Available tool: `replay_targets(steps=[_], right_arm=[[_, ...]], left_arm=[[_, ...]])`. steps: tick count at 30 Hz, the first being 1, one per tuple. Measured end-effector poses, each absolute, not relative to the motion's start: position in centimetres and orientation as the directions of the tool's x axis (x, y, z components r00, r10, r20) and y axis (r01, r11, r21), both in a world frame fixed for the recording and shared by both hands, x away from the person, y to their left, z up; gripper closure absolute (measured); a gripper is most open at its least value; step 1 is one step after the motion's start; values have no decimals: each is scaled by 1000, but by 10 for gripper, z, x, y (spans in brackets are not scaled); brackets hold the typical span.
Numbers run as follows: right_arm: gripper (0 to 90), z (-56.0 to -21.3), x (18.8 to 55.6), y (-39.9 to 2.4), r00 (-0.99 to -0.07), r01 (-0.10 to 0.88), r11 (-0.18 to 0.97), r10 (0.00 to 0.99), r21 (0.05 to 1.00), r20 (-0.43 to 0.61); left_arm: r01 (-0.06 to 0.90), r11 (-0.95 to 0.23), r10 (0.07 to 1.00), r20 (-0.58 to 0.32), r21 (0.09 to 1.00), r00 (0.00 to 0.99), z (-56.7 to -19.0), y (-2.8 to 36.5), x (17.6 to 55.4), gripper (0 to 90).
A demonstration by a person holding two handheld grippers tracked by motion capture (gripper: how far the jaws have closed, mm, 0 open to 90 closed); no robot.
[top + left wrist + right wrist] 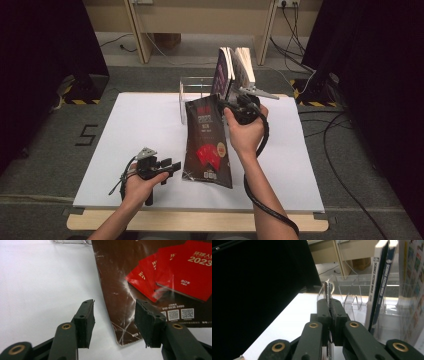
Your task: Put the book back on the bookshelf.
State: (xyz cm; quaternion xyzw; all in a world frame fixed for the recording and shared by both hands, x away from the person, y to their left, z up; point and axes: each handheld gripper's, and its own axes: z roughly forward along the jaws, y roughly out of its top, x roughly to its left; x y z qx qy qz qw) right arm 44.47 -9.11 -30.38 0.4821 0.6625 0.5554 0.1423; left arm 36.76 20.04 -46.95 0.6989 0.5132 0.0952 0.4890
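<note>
High view: the right gripper (235,107), just right of frame centre, is clamped on the top edge of a dark brown magazine (207,145), whose lower edge rests on the white table (125,130) while its top is raised toward the clear rack (192,92) holding upright books (235,67). Right gripper view confirms the jaws pressed together on the thin edge at frame centre. Left gripper (167,165), at lower left, stands with jaws apart and empty, just beside the magazine's lower corner.
</note>
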Motion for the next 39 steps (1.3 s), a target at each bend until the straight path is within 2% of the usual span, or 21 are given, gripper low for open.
replay_targets(steps=[16,39], right_arm=[[877,-291,450,-78,-493,414,-94,813,906,309],[877,-280,459,-65,-490,361,-142,812,922,317]], left_arm=[[620,16,813,-371,784,449,-468,202,368,498],[613,29,811,-377,790,447,-466,203,369,481]])
